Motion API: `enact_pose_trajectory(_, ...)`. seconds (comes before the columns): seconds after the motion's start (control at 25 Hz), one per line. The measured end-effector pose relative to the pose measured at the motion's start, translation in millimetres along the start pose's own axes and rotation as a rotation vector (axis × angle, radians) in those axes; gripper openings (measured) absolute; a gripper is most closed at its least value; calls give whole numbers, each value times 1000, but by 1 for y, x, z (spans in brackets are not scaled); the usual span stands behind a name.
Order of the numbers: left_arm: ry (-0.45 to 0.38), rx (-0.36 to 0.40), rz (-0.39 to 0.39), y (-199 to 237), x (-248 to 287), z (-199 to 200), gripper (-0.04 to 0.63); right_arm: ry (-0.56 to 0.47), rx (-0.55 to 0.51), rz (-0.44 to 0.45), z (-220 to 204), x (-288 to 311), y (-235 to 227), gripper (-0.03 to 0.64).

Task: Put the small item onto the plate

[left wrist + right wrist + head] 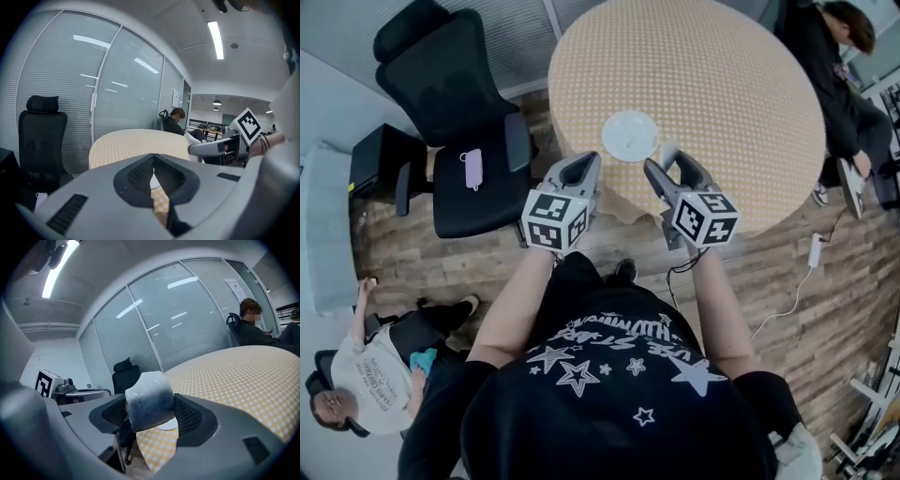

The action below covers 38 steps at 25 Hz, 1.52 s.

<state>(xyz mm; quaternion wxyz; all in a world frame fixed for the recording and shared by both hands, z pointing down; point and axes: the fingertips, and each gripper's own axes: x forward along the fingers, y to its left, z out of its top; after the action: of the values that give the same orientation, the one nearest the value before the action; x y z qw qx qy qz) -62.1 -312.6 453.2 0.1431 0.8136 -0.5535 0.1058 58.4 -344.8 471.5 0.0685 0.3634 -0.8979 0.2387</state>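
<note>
A white plate point(630, 136) lies on the round table point(722, 84) with the yellow chequered cloth, near its front edge. My right gripper point(666, 161) hovers just in front and right of the plate, shut on the small item point(149, 399), a whitish-grey chunk that bulges above the jaws. A sliver of the plate point(169, 426) shows below the chunk. My left gripper point(586, 161) hangs at the table's edge left of the plate, its jaws closed with nothing between them; the plate point(153, 182) peeks through the slit below them. The right gripper point(197, 149) shows at the left gripper view's right.
A black office chair point(459, 122) with a small lilac thing point(472, 169) on its seat stands left of the table. One person sits at the far right point(839, 56), another on the floor at lower left point(366, 375). A white cable and adapter point(814, 251) lie on the wooden floor.
</note>
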Motion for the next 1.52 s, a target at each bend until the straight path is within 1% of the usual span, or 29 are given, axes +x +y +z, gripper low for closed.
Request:
enact_pose_trajectory(0.24, 36, -13, 28, 28, 19, -8, 9, 67, -5, 10, -10, 36, -12, 302)
enact_pose_trajectory(0.6, 92, -30, -44, 64, 66, -22, 8, 134, 5, -44, -21, 81, -26, 301)
enact_pose_trajectory(0.8, 133, -29, -97, 73, 93, -29, 9, 185, 8, -99, -32, 104, -41, 301)
enact_pose_trajectory(1.0, 183, -33, -141, 81, 118, -40, 9, 295, -41, -154, -56, 120, -56, 301)
enact_pose_trajectory(1.12, 211, -25, -162, 86, 130, -47, 9, 353, -70, -165, -70, 130, -60, 301)
enact_pose_trajectory(1.24, 241, -13, -185, 88, 139, -54, 9, 389, -109, -171, -78, 137, -61, 302)
enact_pose_trajectory(1.36, 263, -2, -207, 89, 145, -59, 8, 428, -176, -180, -81, 147, -61, 302)
enact_pose_trajectory(1.52, 276, 8, -222, 90, 153, -62, 9, 510, -321, -210, -85, 157, -62, 302)
